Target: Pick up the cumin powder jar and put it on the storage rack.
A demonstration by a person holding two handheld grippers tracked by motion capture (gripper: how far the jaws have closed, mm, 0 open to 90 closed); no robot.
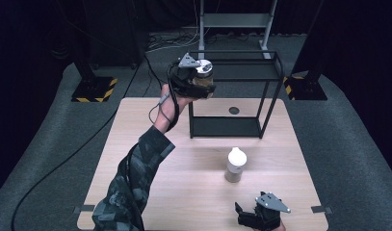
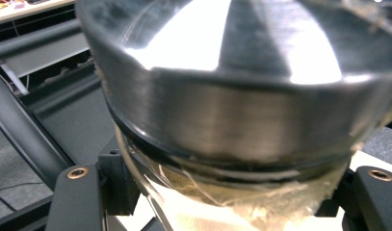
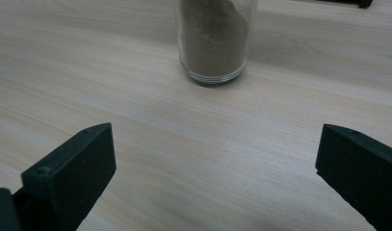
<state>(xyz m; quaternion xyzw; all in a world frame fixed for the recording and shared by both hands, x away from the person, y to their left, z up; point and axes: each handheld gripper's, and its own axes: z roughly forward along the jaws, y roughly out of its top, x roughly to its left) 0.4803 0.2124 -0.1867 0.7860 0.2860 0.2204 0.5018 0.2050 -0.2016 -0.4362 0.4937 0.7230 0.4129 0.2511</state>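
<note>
My left gripper [image 1: 199, 87] is raised above the table's far left part, shut on a glass jar [image 1: 203, 74] with a silver metal lid. In the left gripper view the jar [image 2: 232, 120] sits between the two black jaws, its lid toward the camera. It hangs beside the upper left corner of a black two-shelf rack [image 1: 232, 91]. A second glass jar [image 1: 234, 165] with a white cap and brownish powder stands on the wooden table [image 1: 136, 139]. My right gripper [image 1: 254, 214] rests near the table's front edge, open, facing that jar [image 3: 215, 38] from a short way off.
A small dark round mark [image 1: 234, 110] lies on the table under the rack. A cable [image 1: 78, 149] trails off the table's left side over grey carpet. Black stands with yellow-striped bases [image 1: 95, 89] flank the far side.
</note>
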